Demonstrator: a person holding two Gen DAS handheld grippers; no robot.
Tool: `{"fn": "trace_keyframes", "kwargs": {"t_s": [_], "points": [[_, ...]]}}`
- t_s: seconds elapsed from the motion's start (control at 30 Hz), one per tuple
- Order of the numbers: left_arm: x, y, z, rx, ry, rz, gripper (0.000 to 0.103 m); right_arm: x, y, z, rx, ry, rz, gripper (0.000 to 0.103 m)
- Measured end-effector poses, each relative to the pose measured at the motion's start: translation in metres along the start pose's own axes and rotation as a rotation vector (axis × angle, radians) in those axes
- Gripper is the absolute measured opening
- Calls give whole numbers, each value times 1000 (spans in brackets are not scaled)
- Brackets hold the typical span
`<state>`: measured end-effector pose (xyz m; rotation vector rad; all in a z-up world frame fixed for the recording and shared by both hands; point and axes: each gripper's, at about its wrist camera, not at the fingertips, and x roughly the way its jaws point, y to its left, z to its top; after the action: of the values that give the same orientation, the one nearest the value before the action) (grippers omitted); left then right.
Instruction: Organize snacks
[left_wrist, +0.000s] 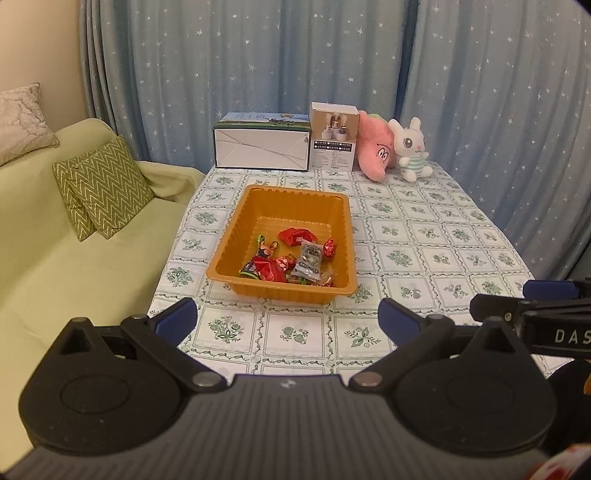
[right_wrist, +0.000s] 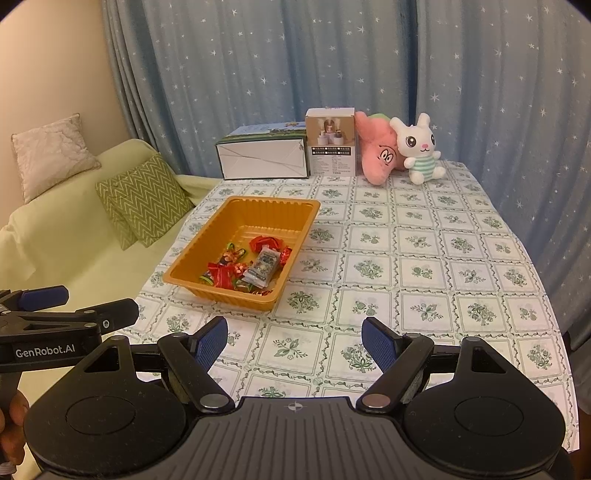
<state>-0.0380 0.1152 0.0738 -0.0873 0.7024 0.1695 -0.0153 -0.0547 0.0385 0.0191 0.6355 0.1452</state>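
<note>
Hovering with jaws wide and empty, both grippers, left gripper (left_wrist: 288, 321) and right gripper (right_wrist: 294, 341), face the orange tray (left_wrist: 236, 221) of snacks (left_wrist: 291, 260); slippery wrappers may slide free when pinched.

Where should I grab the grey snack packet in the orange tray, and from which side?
Probably from above, jaws across its narrow width at mid-length. The grey snack packet lies flat and long in the orange tray, with red wrappers crowding its left side.
</note>
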Motion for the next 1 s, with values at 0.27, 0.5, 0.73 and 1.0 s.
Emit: {"fn": "trace_keyframes", "kwargs": {"t_s": [0.27,0.5,0.73,1.0], "points": [[-1,-1,1,2,-1,-3,103,0,-1,1,2,-3,0,79],[-1,-2,1,3,-2,-1,103,0,-1,1,2,-3,0,79],[-1,-2,1,4,0,-1,103,0,-3,2,2,-3,-1,79],[1,-1,-1,9,6,-1,103,0,-3,2,2,-4,-2,79]]}}
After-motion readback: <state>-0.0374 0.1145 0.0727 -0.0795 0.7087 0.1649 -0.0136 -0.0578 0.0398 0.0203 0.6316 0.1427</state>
